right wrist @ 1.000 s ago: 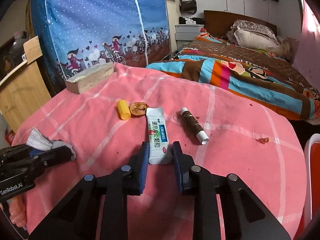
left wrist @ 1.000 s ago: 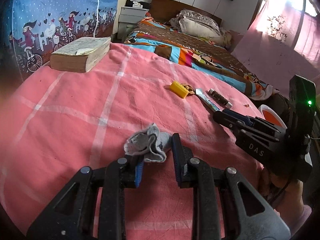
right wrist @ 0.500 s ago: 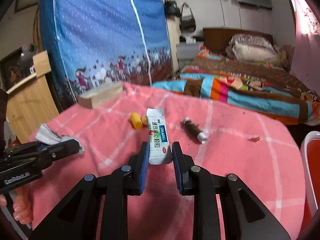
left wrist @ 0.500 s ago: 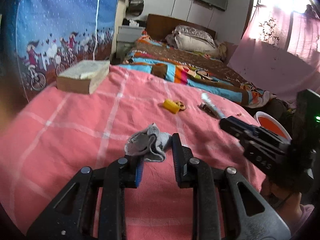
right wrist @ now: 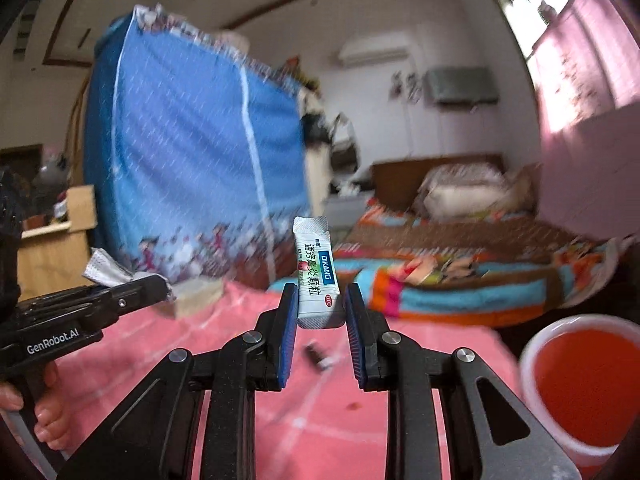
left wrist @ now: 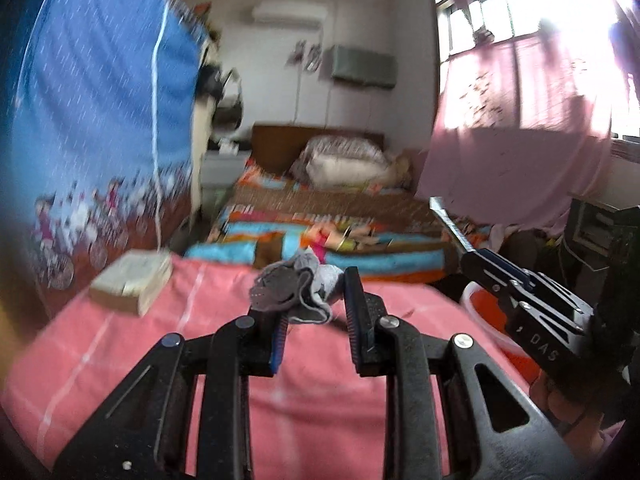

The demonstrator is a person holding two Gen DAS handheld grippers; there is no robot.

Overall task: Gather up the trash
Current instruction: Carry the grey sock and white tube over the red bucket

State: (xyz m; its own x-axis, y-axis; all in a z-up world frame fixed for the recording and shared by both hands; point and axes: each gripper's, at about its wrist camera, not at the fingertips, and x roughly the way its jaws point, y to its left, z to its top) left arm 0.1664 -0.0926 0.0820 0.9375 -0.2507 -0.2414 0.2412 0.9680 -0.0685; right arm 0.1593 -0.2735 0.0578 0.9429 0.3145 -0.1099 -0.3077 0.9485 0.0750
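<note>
My left gripper [left wrist: 316, 300] is shut on a crumpled grey wrapper [left wrist: 294, 288] and holds it in the air above the pink tablecloth [left wrist: 200, 344]. My right gripper [right wrist: 320, 304] is shut on a white sachet with green and blue print [right wrist: 316, 276], held upright above the cloth. The left gripper and its wrapper [right wrist: 106, 270] also show at the left of the right wrist view. The right gripper with its sachet [left wrist: 452, 220] shows at the right of the left wrist view. A small brown roll [right wrist: 318, 356] lies on the cloth below the right gripper.
An orange bucket with a white rim [right wrist: 580, 384] stands at the table's right edge, also in the left wrist view [left wrist: 480, 308]. A thick old book [left wrist: 132, 280] lies on the far left of the cloth. A blue wardrobe [right wrist: 192, 168] and a bed [right wrist: 460, 256] stand behind.
Both grippers have risen from the cloth with their items and tilted upward. The bucket has come into view at the right. The yellow piece is out of view.
</note>
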